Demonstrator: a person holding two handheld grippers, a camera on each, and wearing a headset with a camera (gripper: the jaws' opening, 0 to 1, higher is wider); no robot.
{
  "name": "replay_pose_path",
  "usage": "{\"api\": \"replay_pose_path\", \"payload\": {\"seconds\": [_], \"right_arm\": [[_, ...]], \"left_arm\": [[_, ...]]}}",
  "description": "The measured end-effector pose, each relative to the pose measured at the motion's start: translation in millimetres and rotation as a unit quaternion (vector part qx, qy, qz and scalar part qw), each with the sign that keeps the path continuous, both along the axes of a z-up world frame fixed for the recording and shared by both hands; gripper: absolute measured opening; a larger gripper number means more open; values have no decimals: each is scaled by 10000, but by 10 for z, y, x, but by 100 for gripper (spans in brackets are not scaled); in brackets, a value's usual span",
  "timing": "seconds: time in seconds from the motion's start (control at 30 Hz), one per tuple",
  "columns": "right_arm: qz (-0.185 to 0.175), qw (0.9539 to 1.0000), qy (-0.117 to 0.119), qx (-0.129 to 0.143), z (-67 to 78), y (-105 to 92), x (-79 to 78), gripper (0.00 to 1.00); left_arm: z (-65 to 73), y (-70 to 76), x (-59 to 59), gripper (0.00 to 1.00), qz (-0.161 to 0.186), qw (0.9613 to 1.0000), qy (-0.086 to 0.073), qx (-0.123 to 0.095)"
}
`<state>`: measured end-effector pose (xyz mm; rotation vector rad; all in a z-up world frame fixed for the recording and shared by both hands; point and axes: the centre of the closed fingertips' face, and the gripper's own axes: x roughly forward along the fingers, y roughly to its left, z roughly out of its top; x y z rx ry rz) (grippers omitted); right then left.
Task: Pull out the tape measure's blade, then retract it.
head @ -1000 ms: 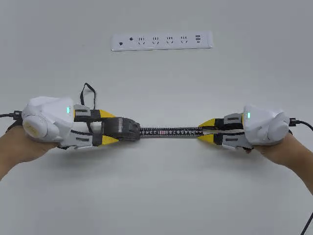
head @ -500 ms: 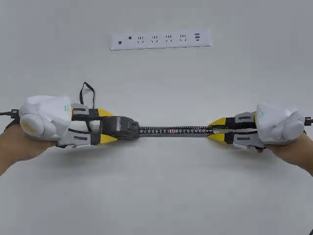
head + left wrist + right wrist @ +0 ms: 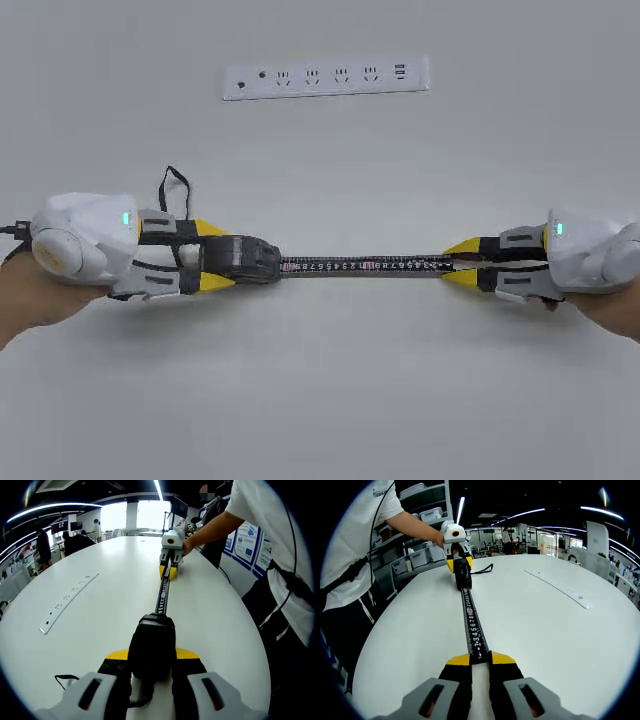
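A black tape measure case (image 3: 244,258) rests on the white table, held between the yellow-tipped jaws of my left gripper (image 3: 212,258), which is shut on it. Its dark numbered blade (image 3: 362,265) runs out level to the right, and my right gripper (image 3: 458,264) is shut on the blade's end. In the left gripper view the case (image 3: 152,645) sits between the jaws and the blade (image 3: 163,591) stretches away to the other gripper (image 3: 169,569). From the right gripper view the blade (image 3: 472,628) leads to the case (image 3: 462,575). A black wrist strap (image 3: 176,190) loops behind the case.
A white power strip (image 3: 327,77) lies at the far side of the white table (image 3: 330,390), well beyond the blade. Cables trail from both grippers. A person's hands hold each gripper. Shelves and other people stand past the table's edge in the gripper views.
The right gripper has moved right with the blade's end, and more blade has come out of the case. The left gripper and case have stayed almost in place.
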<state>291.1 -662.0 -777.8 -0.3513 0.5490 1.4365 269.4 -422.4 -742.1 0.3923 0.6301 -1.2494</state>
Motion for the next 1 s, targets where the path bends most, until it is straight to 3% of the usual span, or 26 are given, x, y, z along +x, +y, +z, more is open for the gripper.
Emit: {"api": "replay_pose_path", "payload": {"seconds": [1.0], "right_arm": [[-85,9999,3,-70,-13,-209,11,9]], "left_arm": [[-3,-5,-8,27,-17,10000,10,30]]}}
